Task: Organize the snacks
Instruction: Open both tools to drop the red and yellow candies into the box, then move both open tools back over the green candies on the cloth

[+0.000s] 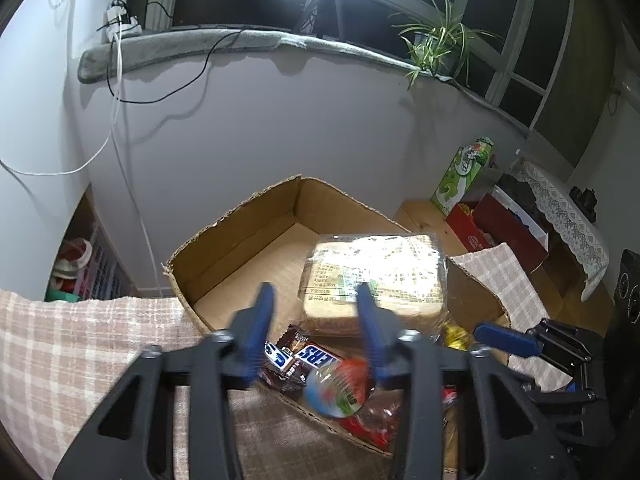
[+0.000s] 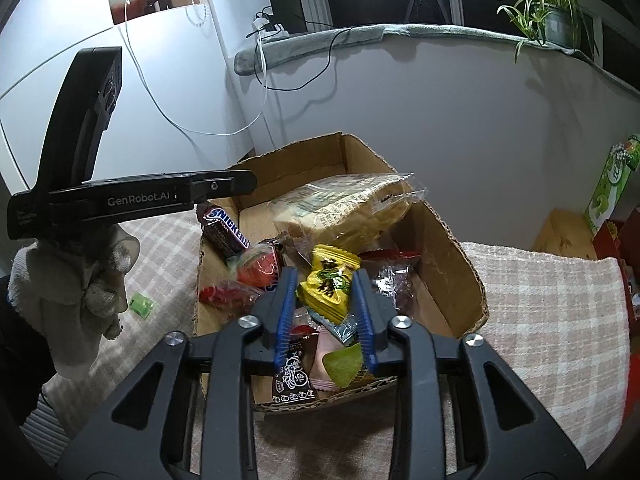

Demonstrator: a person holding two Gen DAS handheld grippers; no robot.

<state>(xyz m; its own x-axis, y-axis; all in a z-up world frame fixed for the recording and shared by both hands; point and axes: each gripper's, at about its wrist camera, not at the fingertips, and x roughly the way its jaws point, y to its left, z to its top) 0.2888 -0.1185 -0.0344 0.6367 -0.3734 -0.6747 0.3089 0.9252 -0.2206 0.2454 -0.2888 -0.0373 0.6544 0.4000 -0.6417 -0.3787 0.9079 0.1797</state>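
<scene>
We are looking into a lived-in home at night, dark window panes (image 1: 248,0), a potted spider plant (image 1: 436,44) sitting on the grey-padded sill (image 1: 224,44), chargers and cables (image 1: 120,20) trailing down the wall, a lace cloth (image 1: 568,216) draping over furniture.

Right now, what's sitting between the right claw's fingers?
In the right wrist view, a yellow snack packet sits between the right claw fingers, lying atop other wrappers in the cardboard box. The fingers flank it; whether they press on it is unclear.
</scene>
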